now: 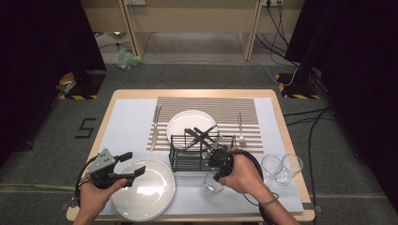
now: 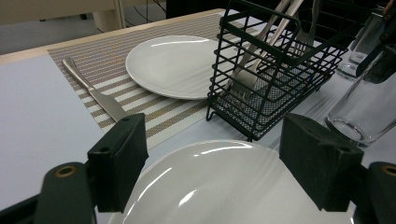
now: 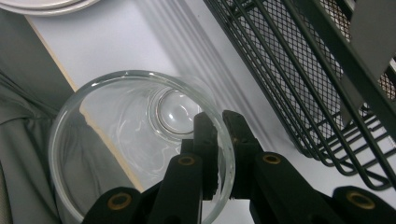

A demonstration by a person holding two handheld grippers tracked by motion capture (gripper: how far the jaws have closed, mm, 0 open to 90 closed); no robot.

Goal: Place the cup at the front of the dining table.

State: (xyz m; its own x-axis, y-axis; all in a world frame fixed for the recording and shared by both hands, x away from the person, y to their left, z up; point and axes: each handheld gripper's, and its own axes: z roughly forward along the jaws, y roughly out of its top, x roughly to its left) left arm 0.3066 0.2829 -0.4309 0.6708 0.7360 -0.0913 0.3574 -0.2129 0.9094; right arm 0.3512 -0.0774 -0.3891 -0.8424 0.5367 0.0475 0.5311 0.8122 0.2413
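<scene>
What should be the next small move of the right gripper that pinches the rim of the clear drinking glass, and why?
Probably carry the clear drinking glass up and away from the black wire cutlery basket toward the striped placemat. The right gripper is already shut on its rim, one jaw inside and one outside, and the basket stands close beside it.

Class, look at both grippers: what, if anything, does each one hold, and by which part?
The right gripper pinches a clear glass by its rim, one jaw inside, one outside. The left gripper holds nothing; its jaws stand open over the near white plate.
</scene>
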